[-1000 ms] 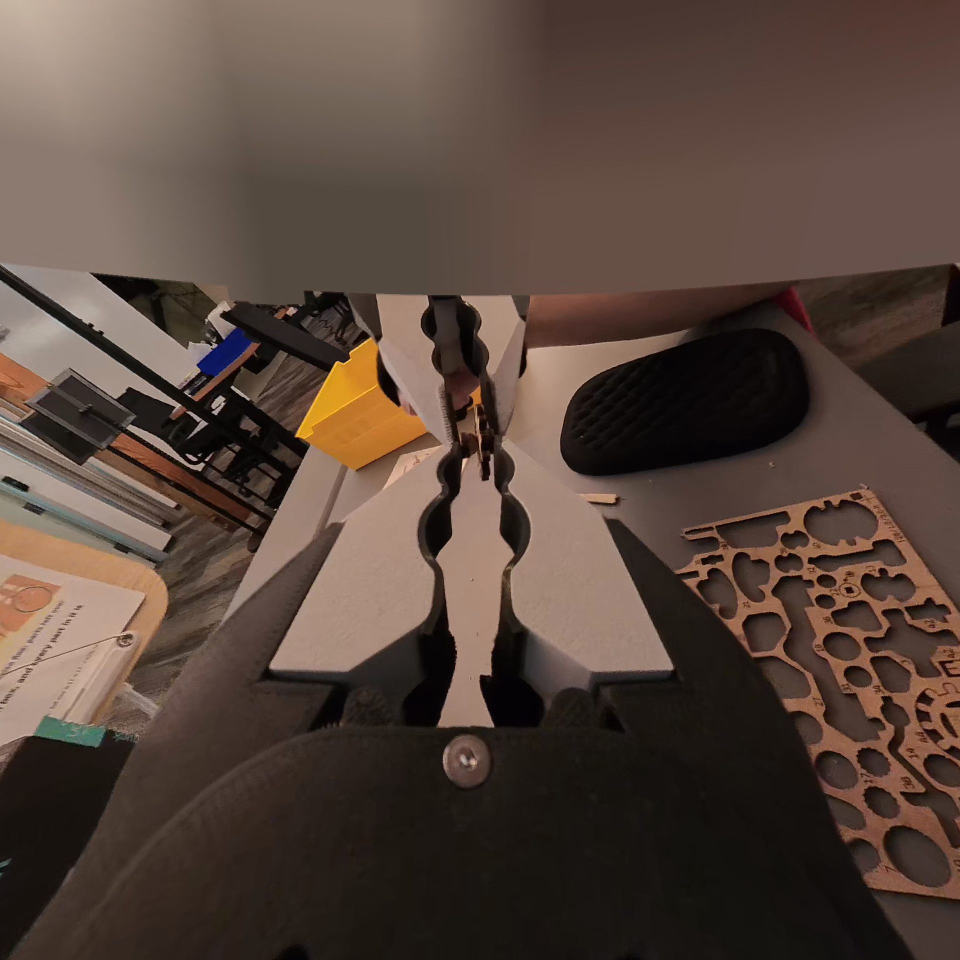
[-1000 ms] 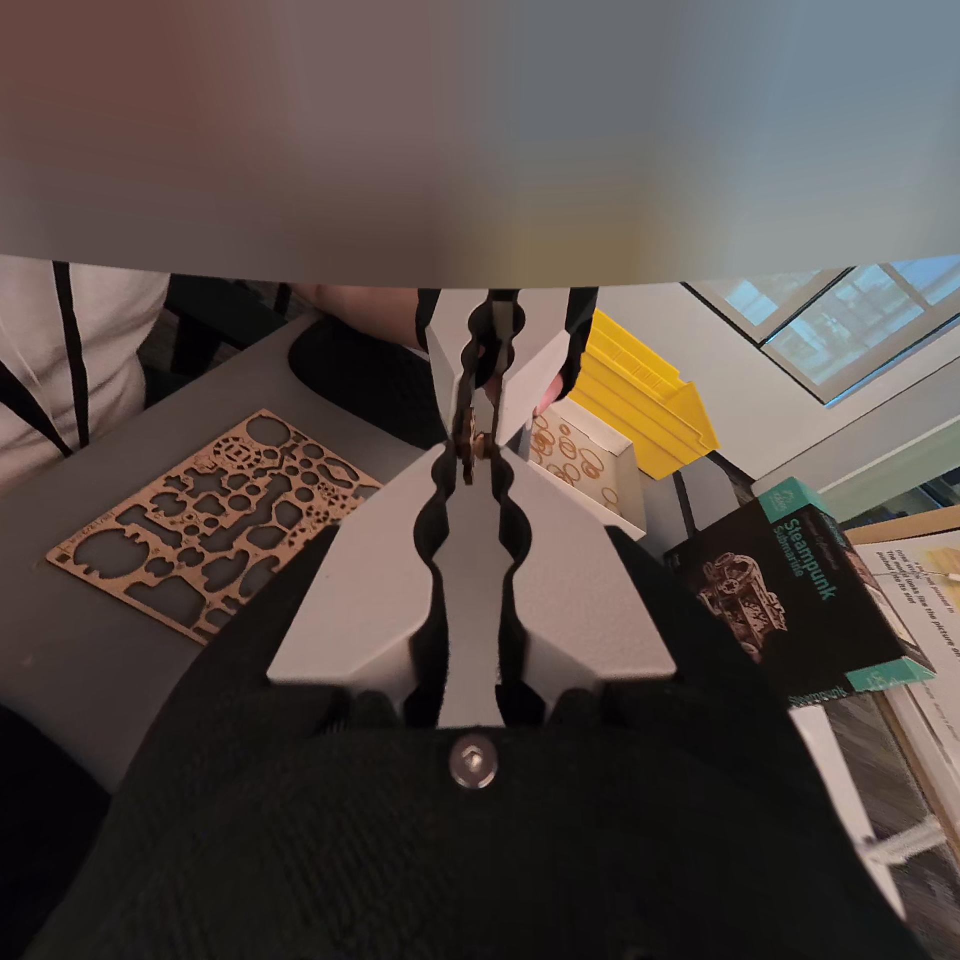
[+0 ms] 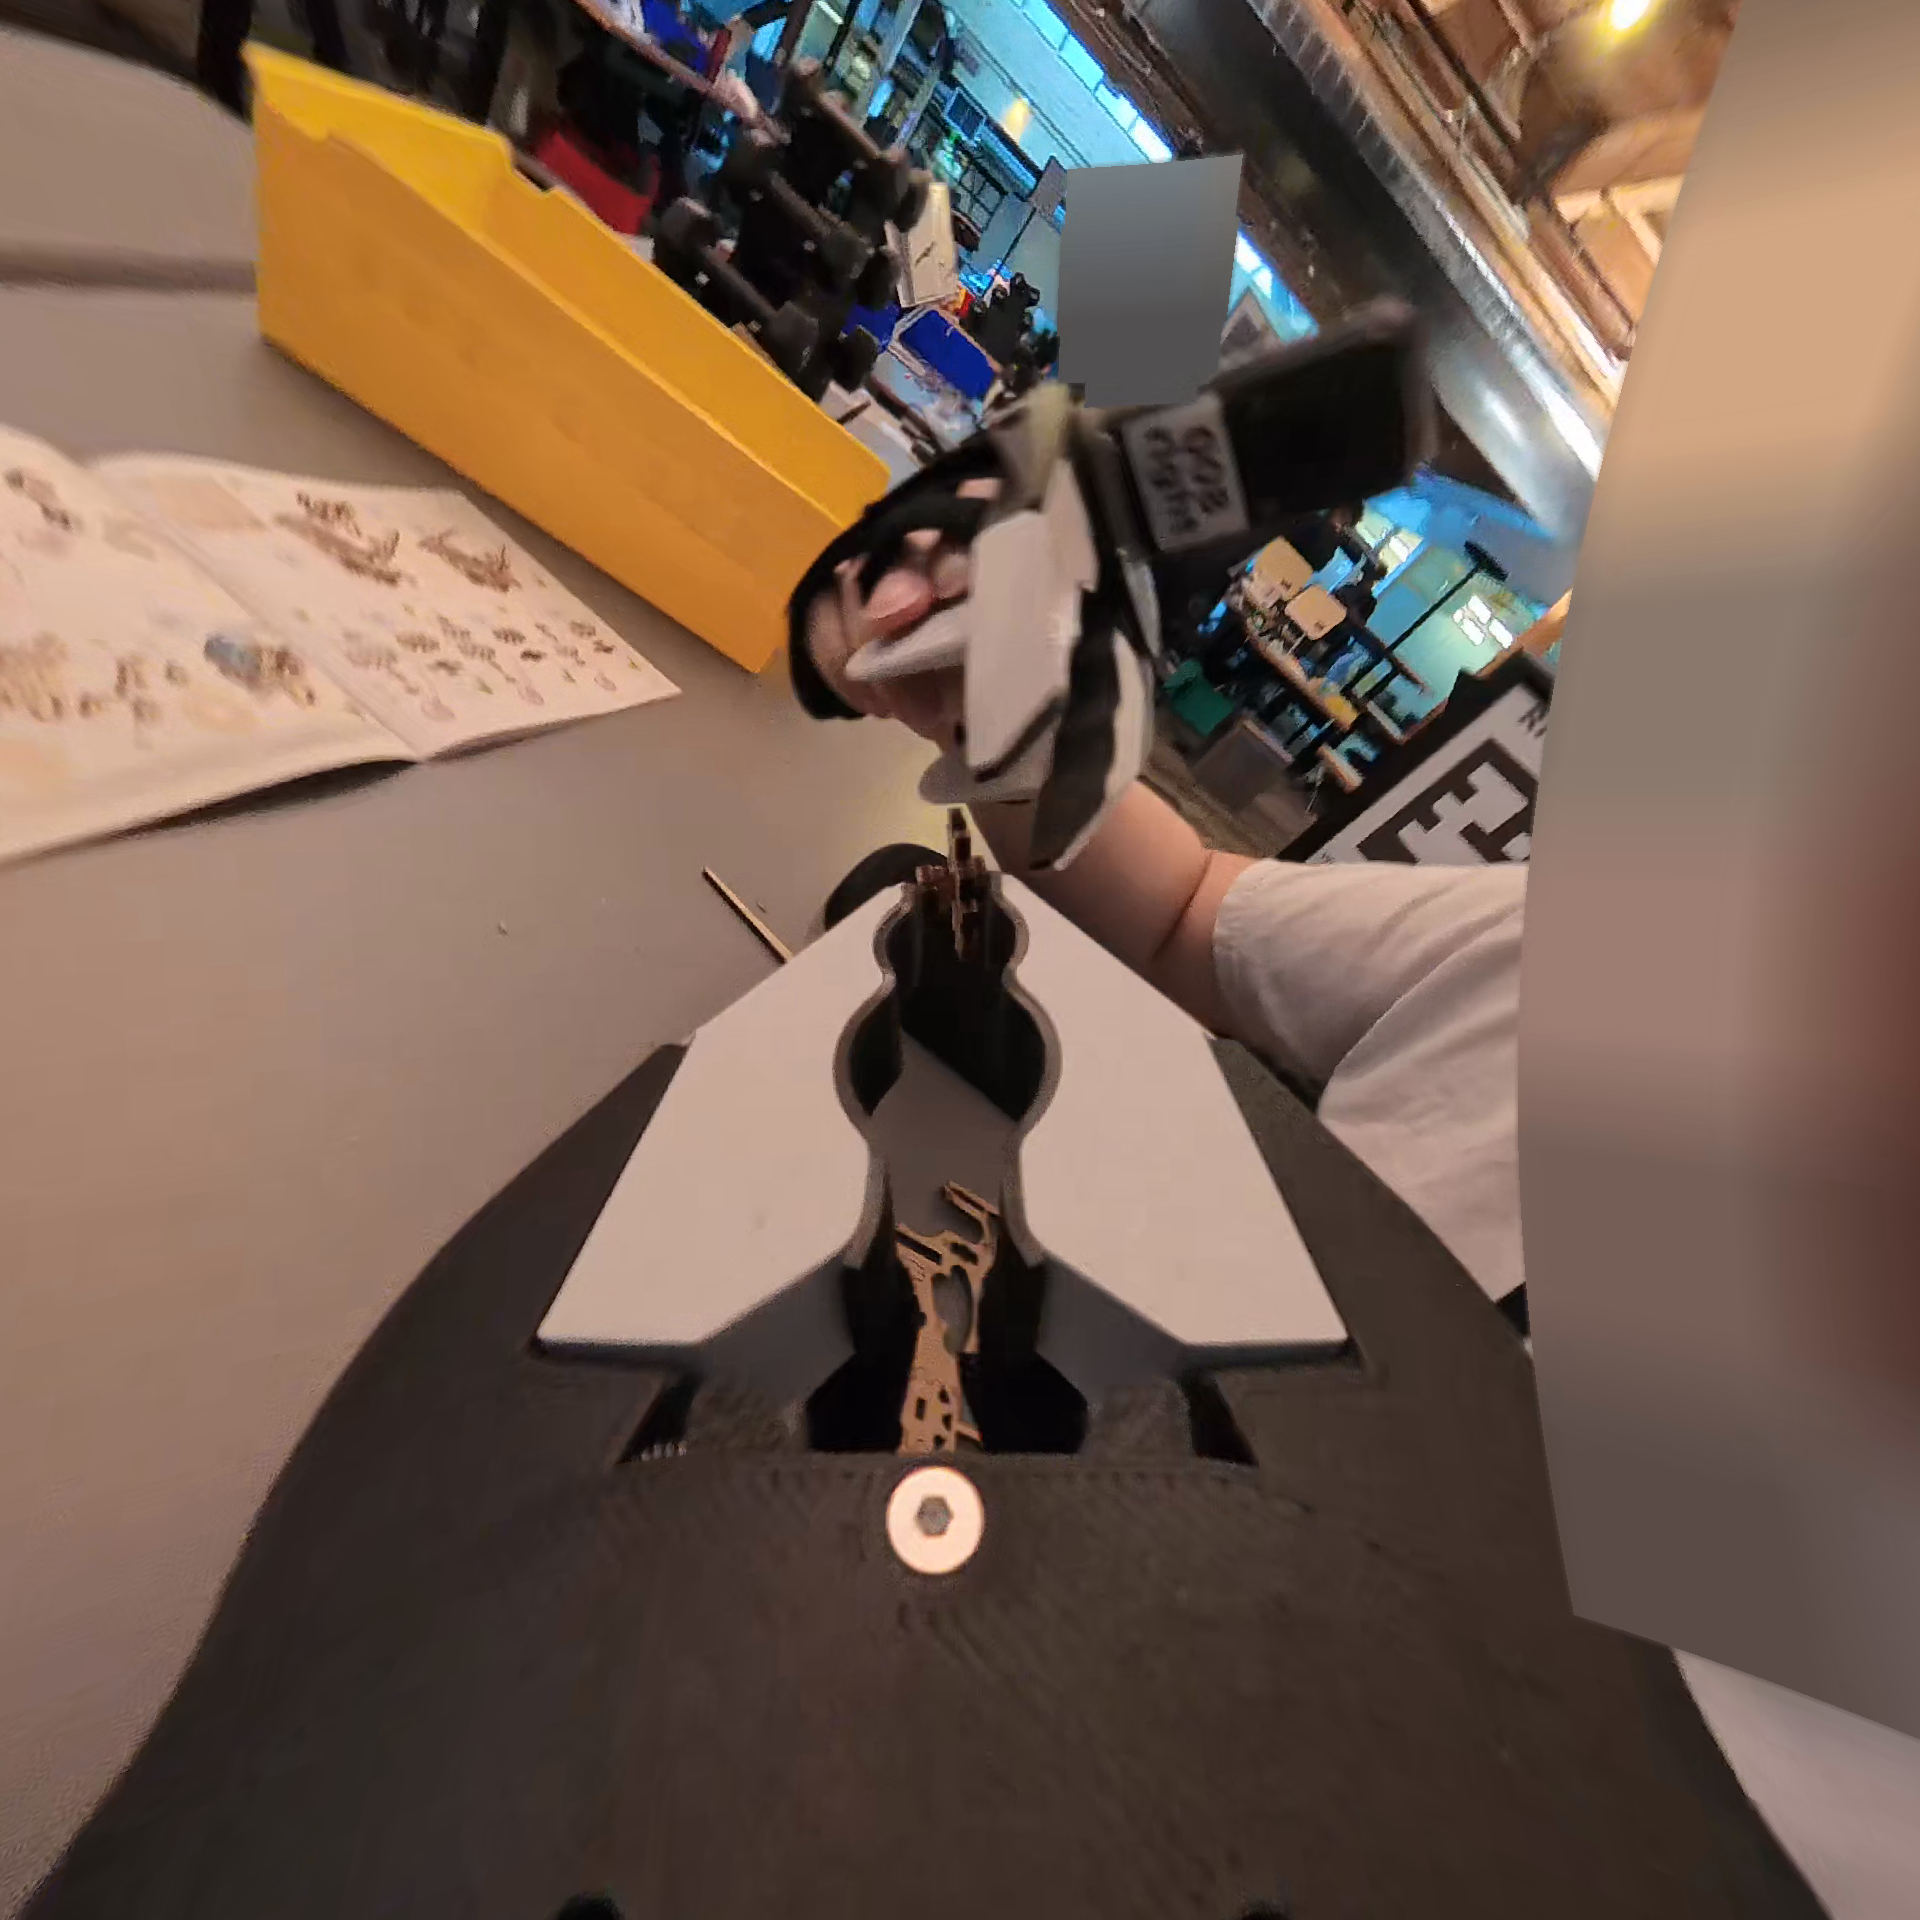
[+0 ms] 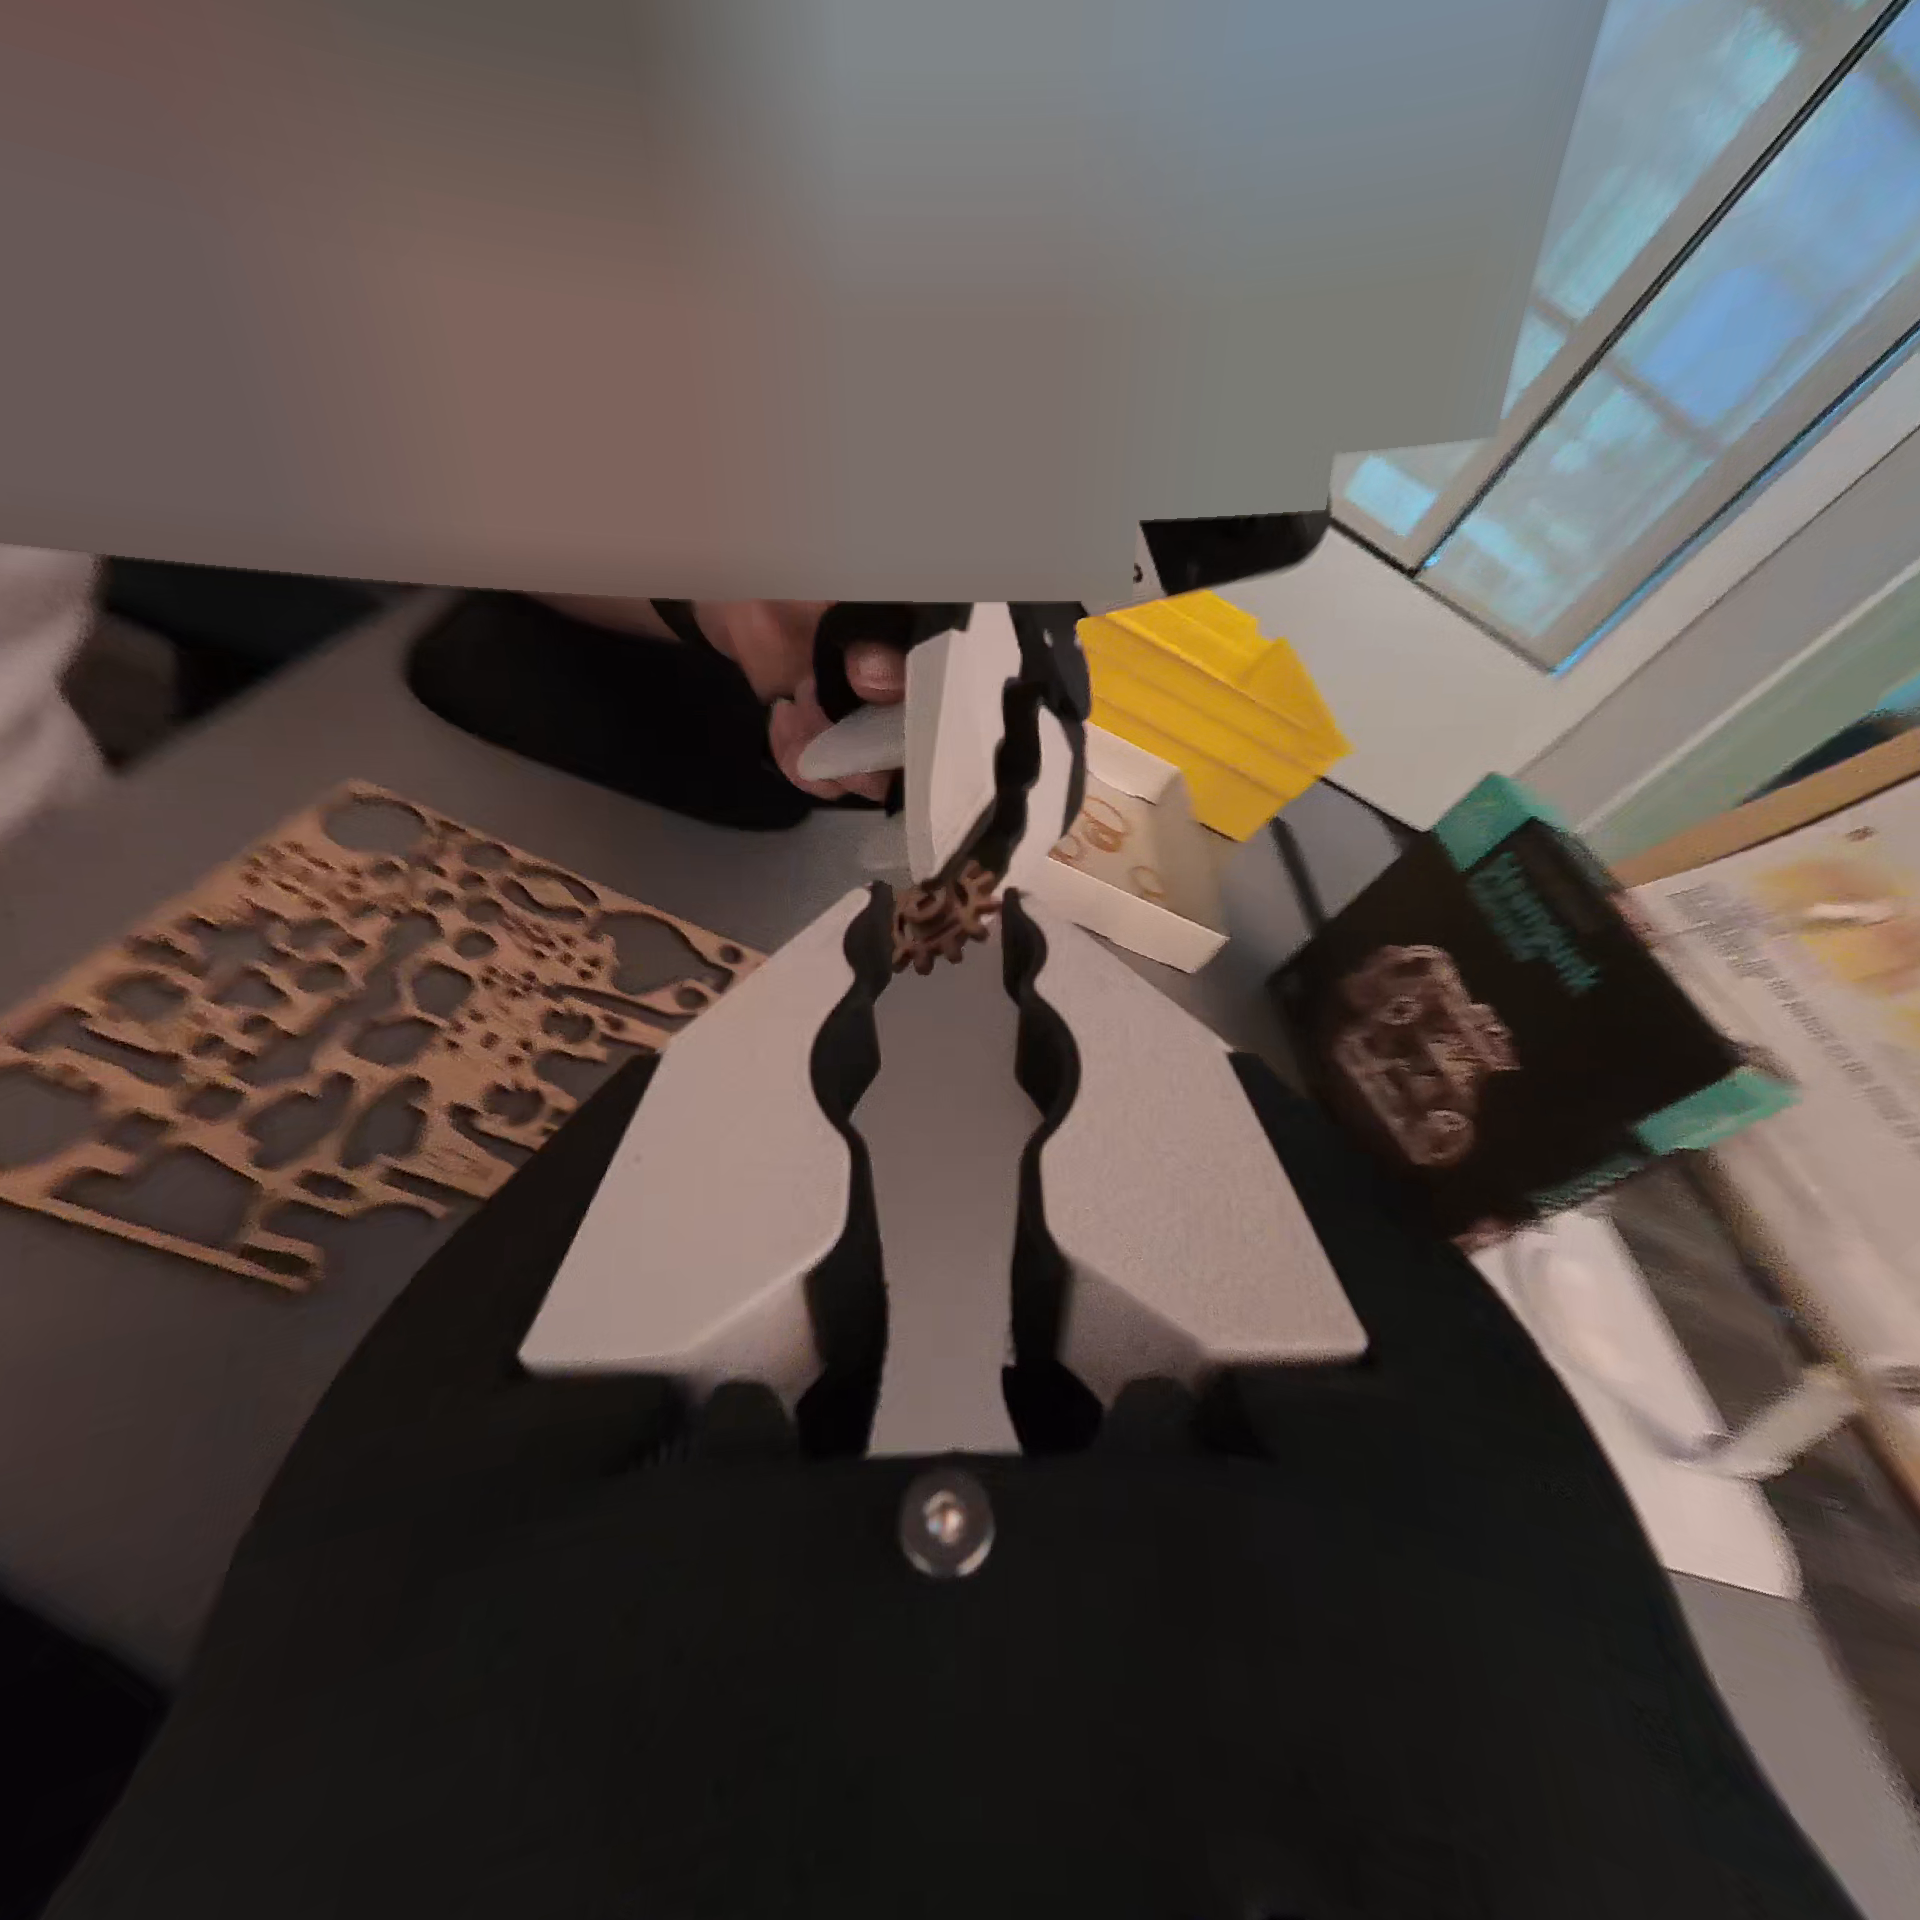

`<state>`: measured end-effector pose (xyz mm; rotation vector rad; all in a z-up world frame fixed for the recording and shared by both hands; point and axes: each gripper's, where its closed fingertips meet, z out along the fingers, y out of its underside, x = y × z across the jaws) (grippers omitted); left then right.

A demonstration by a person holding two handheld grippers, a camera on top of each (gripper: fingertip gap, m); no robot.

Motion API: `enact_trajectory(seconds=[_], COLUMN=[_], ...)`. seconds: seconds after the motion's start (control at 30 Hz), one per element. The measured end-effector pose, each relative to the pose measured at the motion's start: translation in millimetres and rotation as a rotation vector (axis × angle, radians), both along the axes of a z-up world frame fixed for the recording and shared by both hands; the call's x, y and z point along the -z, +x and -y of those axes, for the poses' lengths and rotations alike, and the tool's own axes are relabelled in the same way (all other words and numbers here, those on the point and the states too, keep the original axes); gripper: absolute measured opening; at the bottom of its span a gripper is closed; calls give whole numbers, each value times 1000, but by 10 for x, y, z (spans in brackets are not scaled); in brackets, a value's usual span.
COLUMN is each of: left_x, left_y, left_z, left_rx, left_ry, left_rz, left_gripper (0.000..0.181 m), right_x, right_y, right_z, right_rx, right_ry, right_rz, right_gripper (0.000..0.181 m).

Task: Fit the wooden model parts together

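Right gripper: fingers parted since a second ago, released small toothed wooden gear piece. Left gripper: swung away, clamped on that piece.

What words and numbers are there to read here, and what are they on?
Black box with teal ends: has printed words, blurred; not quoted.
Open booklet: print too small to read.
Paper sheet beside the box: lines of print, blurred.
Wooden sheet: any marks too blurred to read.
Black-and-white sign: cut off, unreadable.
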<state>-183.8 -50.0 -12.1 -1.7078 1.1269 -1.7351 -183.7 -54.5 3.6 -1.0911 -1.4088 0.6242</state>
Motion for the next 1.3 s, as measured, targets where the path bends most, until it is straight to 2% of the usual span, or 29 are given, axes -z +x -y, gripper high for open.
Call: enact_trajectory(seconds=[0.1, 0.2, 0.4, 0.53, 0.6, 0.67, 0.77, 0.83, 0.9, 1.03, 1.13, 1.3], left_x=[90, 165, 419, 560, 664, 800, 993, 1119, 1152, 1172, 1227, 1176], left_y=[3, 12, 46, 60, 50, -6, -100, -111, -78, -50, -51, -44], left_z=[-68, -76, -111, -137, -212, -372, -532, -527, -476, -484, -519, -596], left_rx=[-8, 9, 22, 34, -2, -81, -142, -132, -106, -107, -118, -167], left_ry=[-134, -225, -344, -417, -361, -221, 5, 36, 10, 55, 137, 224], left_rz=[-15, -35, -93, -111, -155, -239, -375, -432, -421, -416, -442, -416], left_gripper=[9, 9, 9, 10, 9, 11, 10, 10, 8, 7, 4, 0], right_x=[91, 219, 523, 656, 775, 940, 1255, 1382, 1453, 1468, 1335, 1276], right_y=[-45, -78, -73, -57, -44, -15, 31, 48, 55, 75, 86, 123], right_z=[-5, -36, -118, -152, -197, -281, -382, -424, -410, -401, -351, -373], right_rx=[34, 49, 60, 55, 68, 104, 157, 185, 185, 196, 194, 243], right_ry=[99, 115, 62, -25, -63, -113, -314, -371, -392, -447, -419, -424], right_rz=[83, 137, 236, 239, 269, 303, 366, 391, 422, 442, 482, 665], right_gripper=[19, 7, 9, 8, 7, 7, 7, 7, 7, 14, 17, 17])
